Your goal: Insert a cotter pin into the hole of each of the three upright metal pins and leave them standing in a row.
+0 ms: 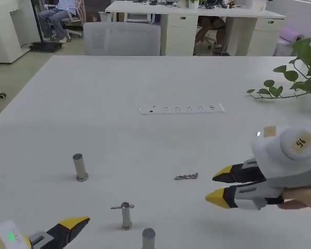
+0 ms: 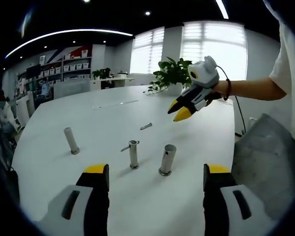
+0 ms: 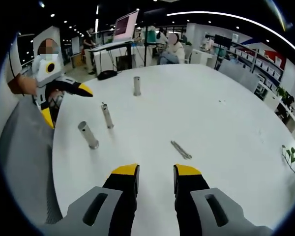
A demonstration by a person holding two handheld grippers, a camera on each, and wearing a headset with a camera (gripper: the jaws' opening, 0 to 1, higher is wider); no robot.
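Standing pins: far pin [image 1: 80, 167], middle pin [image 1: 126, 214] and near pin [image 1: 148, 238] are standing upright on the table [image 1: 145, 78].
Inserted cotter pin [image 1: 118, 207]: crossing the middle pin.
Loose cotter pins [image 1: 186, 177]: lying near your right gripper [image 1: 211, 188].
Right gripper: you are keeping the jaws narrow, empty.
Left gripper [image 2: 156, 169]: you are keeping the jaws wide, empty.
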